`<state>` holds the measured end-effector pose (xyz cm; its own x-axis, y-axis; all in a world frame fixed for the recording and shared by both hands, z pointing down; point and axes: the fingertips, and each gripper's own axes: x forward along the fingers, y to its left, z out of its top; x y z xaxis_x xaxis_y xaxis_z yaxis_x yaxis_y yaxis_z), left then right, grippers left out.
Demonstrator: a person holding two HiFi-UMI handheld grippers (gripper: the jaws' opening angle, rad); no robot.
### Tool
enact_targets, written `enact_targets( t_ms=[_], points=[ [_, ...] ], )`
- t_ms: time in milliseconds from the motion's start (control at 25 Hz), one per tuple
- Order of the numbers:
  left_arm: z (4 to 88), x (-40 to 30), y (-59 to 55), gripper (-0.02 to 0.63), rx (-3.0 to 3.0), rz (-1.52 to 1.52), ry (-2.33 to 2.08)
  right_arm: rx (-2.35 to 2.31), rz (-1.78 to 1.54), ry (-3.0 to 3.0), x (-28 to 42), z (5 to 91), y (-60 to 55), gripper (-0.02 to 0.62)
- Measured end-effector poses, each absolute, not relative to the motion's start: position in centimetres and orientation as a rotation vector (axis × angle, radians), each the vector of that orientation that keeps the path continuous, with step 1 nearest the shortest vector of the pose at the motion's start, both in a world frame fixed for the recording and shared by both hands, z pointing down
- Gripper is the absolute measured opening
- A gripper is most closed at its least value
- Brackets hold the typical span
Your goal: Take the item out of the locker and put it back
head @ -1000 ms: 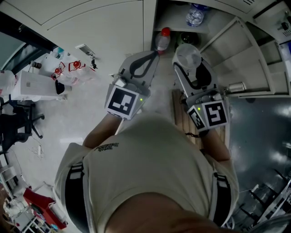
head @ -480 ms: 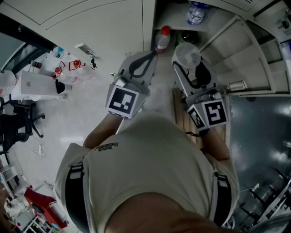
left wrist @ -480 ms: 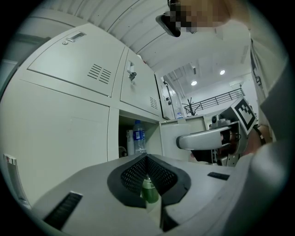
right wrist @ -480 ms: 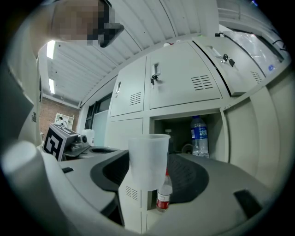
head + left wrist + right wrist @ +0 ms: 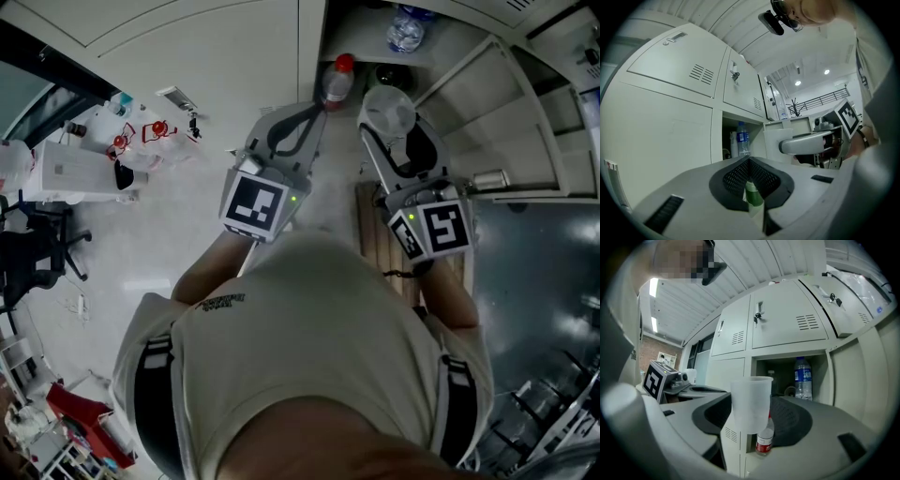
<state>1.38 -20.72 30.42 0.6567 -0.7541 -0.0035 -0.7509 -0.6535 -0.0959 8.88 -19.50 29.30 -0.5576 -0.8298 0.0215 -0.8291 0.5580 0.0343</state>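
Lockers [image 5: 787,324] are faced; a cup [image 5: 751,403] is gripped in the right claw [image 5: 754,414], the left claw [image 5: 750,161] closed and empty, a bottle [image 5: 405,28] at twelve o'clock.

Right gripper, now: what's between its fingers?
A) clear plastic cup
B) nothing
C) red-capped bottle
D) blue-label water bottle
A: the right gripper view shows the clear plastic cup held upright between the right gripper's fingers, while the water bottle stands back inside the locker.
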Motion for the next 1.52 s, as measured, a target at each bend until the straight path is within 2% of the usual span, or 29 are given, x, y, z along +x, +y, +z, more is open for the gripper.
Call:
enact_targets(
  t_ms=[760, 1520],
  points=[
    [26.2, 3.2, -26.6, 0.012, -2.704, -0.014, 1.262, 1.515, -0.149, -2.715, 8.2, 27.4, -32.5, 0.262],
    [31.1, 5.8, -30.1, 0.012, -2.775, -0.120, 1.290, 1.553, 0.011, -2.586, 8.6, 34.1, -40.8, 0.262]
  ],
)
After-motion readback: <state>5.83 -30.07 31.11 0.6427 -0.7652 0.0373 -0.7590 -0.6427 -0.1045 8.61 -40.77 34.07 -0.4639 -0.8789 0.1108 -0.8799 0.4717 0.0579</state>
